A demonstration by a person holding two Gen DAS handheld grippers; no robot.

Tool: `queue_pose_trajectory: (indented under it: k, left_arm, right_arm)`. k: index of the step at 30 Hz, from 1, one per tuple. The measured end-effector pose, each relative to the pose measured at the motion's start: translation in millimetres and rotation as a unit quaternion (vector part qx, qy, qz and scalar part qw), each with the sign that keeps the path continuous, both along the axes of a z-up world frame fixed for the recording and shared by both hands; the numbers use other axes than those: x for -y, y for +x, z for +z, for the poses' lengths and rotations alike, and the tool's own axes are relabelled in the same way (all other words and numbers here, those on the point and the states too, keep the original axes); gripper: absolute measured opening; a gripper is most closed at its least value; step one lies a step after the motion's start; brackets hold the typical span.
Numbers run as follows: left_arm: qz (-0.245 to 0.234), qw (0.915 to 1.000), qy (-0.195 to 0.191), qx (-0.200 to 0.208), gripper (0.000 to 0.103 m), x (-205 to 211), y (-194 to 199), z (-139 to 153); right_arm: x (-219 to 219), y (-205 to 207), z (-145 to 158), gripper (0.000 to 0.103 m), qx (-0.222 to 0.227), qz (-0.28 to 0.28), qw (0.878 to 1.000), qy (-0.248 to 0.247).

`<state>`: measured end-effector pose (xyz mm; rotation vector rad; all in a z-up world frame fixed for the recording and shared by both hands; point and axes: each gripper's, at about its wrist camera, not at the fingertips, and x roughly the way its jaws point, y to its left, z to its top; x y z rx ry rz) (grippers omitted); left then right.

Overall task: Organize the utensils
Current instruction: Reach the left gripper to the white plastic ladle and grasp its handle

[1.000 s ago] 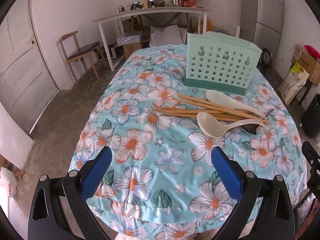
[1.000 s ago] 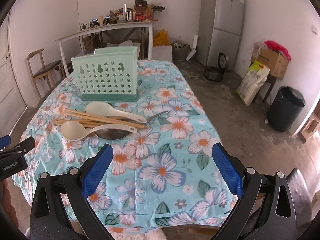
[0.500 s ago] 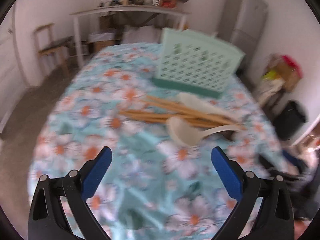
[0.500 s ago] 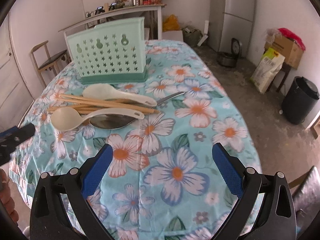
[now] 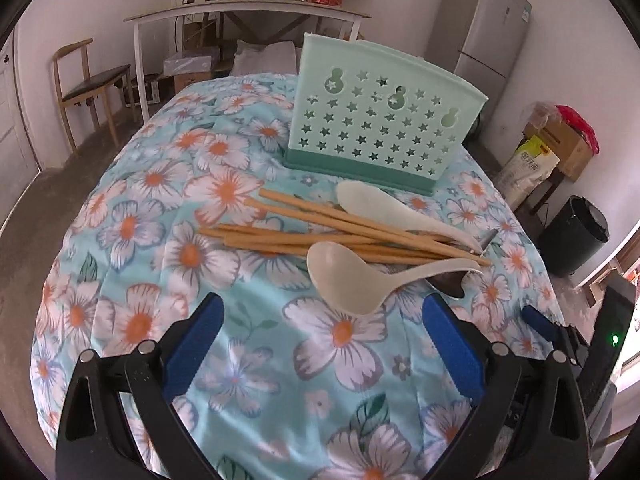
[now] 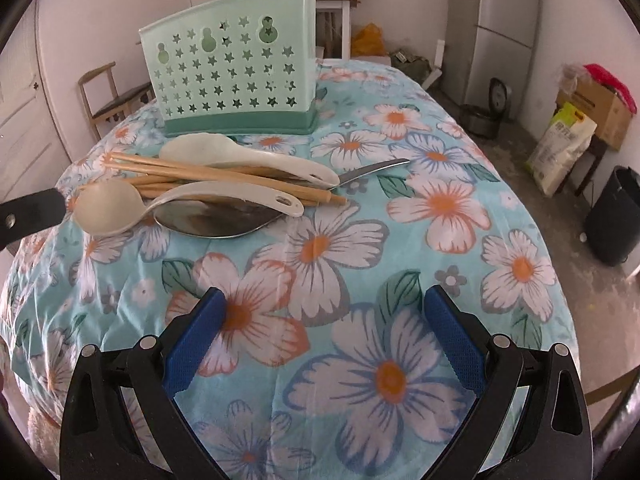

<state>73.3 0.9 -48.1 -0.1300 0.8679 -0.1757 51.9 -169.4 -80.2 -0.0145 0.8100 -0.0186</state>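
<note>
A: Near the middle of the tabletop (image 6: 420,248), just in front of the caddy (image 6: 234,72), the utensils are lying in one crossed heap. What are you counting?

B: I'm seeing two pale plastic spoons, a ladle (image 5: 360,280) and a flatter scoop (image 5: 384,208), one steel spoon (image 6: 216,220) pinned under them, and a bundle of chopsticks (image 5: 320,236); I'm making out roughly six sticks, but they're overlapping too much to be sure.

A: How are they going to handle?

B: I'm judging everything light and stiff. The plastic is looking smooth, likely slippery, so I'm favouring the ladle's handle near its free end, where it is lifting clear of the cloth. The chopsticks are thin and apt to roll. The steel spoon is probably heaviest and is waiting underneath.

A: And the fingers?

B: Both the left gripper (image 5: 320,344) and the right gripper (image 6: 326,340) are hanging spread wide, gripping nothing, short of the heap.
</note>
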Motion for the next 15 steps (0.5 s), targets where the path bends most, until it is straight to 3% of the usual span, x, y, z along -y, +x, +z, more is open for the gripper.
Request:
queue_pose_trajectory:
  k: [1, 6, 8, 15]
  left_arm:
    - [0.001, 1.0000, -0.002, -0.001, 0.097, -0.5, 1.5, -0.8]
    - [0.004, 0.9987, -0.042, -0.028, 0.066, -9.8, 11.7, -7.1]
    - [0.005, 0.9966, -0.070, -0.042, 0.061, -13.7, 15.6, -10.0]
    - [0.023, 0.9908, -0.102, -0.086, 0.035, -16.2, 31.9, -28.4]
  right_arm:
    - [0.8, -1.1, -0.4, 0.095, 0.003, 0.002, 1.000, 0.002]
    - [7.5, -8.1, -0.8, 0.095, 0.021, 0.005, 1.000, 0.023]
    - [8.9, -7.7, -0.4, 0.096, 0.023, 0.006, 0.999, 0.027]
    - [10.6, -8.7, 0.7, 0.096, 0.023, 0.010, 0.999, 0.033]
